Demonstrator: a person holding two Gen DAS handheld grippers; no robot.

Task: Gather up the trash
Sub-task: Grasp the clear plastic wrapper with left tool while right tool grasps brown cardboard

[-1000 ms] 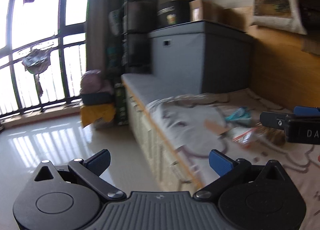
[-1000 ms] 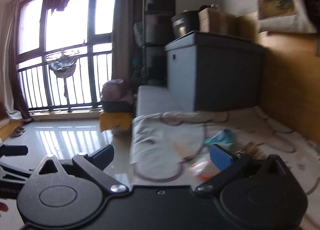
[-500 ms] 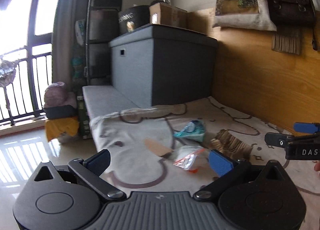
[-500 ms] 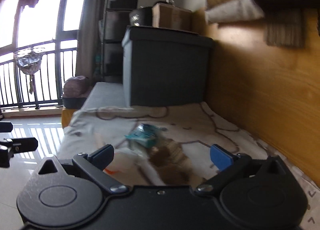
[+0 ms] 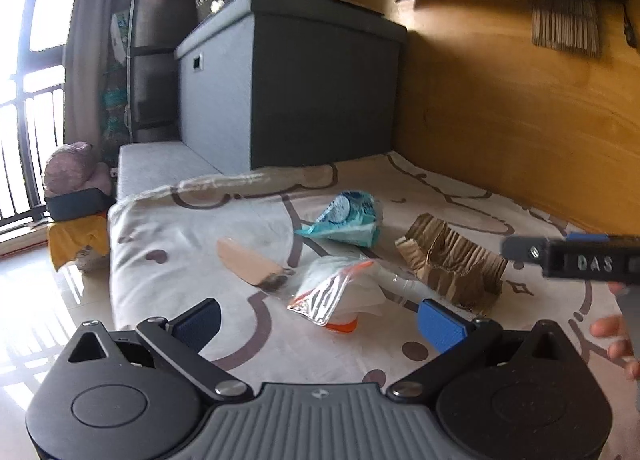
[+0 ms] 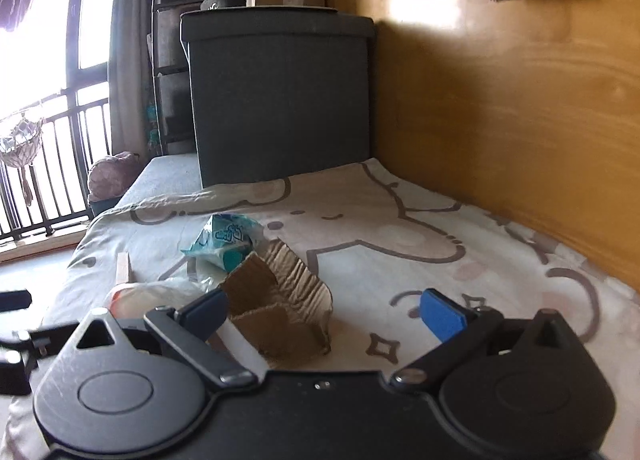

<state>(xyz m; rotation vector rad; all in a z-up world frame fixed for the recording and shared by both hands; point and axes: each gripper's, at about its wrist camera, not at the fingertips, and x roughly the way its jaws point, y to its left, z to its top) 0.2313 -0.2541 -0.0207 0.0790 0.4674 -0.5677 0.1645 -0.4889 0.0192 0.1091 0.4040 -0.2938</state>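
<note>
Bed under a cartoon-print sheet, against a wooden wall, grey storage box at its far end. Left gripper and right gripper, both low over the sheet, jaws spread wide, nothing held. Trash clustered mid-sheet: crumpled brown cardboard, teal wrapper behind it, foil-edged plastic bag beside it, flat tan strip just left.

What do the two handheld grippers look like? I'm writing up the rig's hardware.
Both match: the left gripper and right gripper have black teardrop-shaped bodies with round discs, black linkage arms on silver pivots, and blue-padded fingers. The left has a ribbed grey centre plate. From the left camera, the right one's side shows white letters "DAS".
</note>
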